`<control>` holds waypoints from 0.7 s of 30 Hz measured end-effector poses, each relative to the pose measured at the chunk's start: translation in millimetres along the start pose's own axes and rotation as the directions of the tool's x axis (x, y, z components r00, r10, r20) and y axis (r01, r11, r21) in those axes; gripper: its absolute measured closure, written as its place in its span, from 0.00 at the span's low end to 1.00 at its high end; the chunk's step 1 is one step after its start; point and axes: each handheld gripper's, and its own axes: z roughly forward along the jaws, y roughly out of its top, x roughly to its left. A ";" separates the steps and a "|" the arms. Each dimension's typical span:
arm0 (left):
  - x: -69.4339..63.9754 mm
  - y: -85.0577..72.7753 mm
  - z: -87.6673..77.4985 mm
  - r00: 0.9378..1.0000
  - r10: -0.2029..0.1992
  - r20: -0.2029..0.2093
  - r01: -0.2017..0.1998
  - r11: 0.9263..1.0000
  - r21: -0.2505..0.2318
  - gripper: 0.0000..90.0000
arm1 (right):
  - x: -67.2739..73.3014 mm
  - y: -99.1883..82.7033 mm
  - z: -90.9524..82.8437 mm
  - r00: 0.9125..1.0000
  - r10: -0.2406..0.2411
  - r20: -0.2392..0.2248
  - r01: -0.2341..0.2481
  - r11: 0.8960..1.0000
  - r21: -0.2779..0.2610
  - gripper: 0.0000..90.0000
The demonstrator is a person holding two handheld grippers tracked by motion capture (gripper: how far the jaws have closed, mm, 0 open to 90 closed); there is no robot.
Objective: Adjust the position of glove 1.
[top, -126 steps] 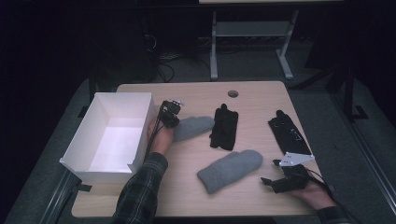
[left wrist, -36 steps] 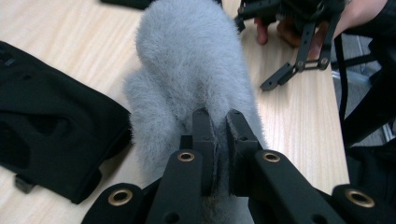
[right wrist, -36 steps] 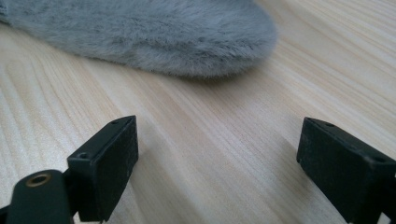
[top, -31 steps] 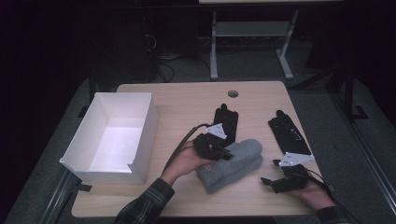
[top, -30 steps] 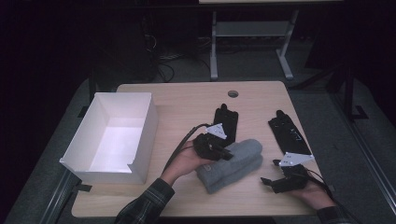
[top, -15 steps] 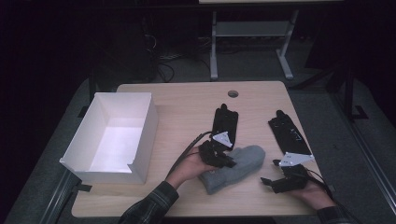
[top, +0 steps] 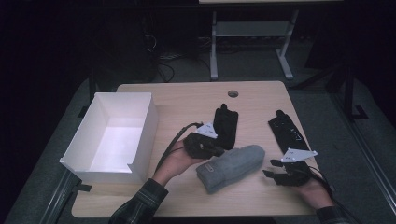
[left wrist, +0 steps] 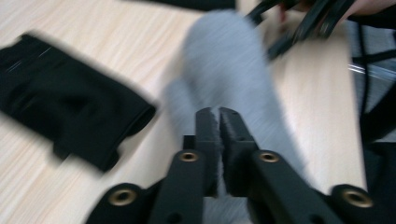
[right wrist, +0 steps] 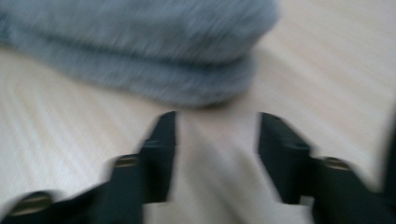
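Two grey mittens (top: 229, 167) lie stacked in the middle of the table, also seen as grey mittens (left wrist: 224, 60) and grey mittens (right wrist: 140, 28). My left gripper (top: 208, 145) rests at their left end, jaws shut, and I see nothing pinched at my left gripper (left wrist: 218, 114). My right gripper (top: 272, 169) sits just right of the stack and points at it. Its jaws have just been closing. In its own view my right gripper (right wrist: 217, 123) stands open over bare wood, short of the mittens. A black glove (top: 226, 125) lies behind the left gripper, and a second black glove (top: 286, 133) lies to the right.
A white open box (top: 140, 135) stands at the table's left edge. A round cable hole (top: 233, 93) is near the far edge. The black glove (left wrist: 70, 107) lies close beside the left gripper. Bare wood shows along the front edge.
The mitten that lay near the box now rests on the other mitten. In the last half second my left gripper has slid a little to the left. The right hand has stayed put.
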 end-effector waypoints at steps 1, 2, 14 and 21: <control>4.7 -6.1 -2.0 1.000 -0.009 -0.014 0.009 1.000 0.007 0.99 | -0.4 3.6 -0.9 1.000 0.018 0.012 -0.018 1.000 0.000 0.70; 8.2 -12.8 -2.2 0.999 -0.030 -0.027 0.030 0.999 0.018 1.00 | -2.3 7.0 -0.1 1.000 0.018 0.022 -0.018 1.000 -0.001 0.78; 6.1 -55.1 7.1 0.991 -0.131 0.006 0.130 0.988 0.084 1.00 | 0.9 30.9 28.2 0.999 0.031 0.011 -0.031 0.997 0.063 1.00; -6.2 -69.5 -5.9 0.989 -0.147 0.016 0.146 0.987 0.074 0.99 | 13.0 43.2 40.8 0.999 -0.009 -0.052 0.013 0.998 0.064 1.00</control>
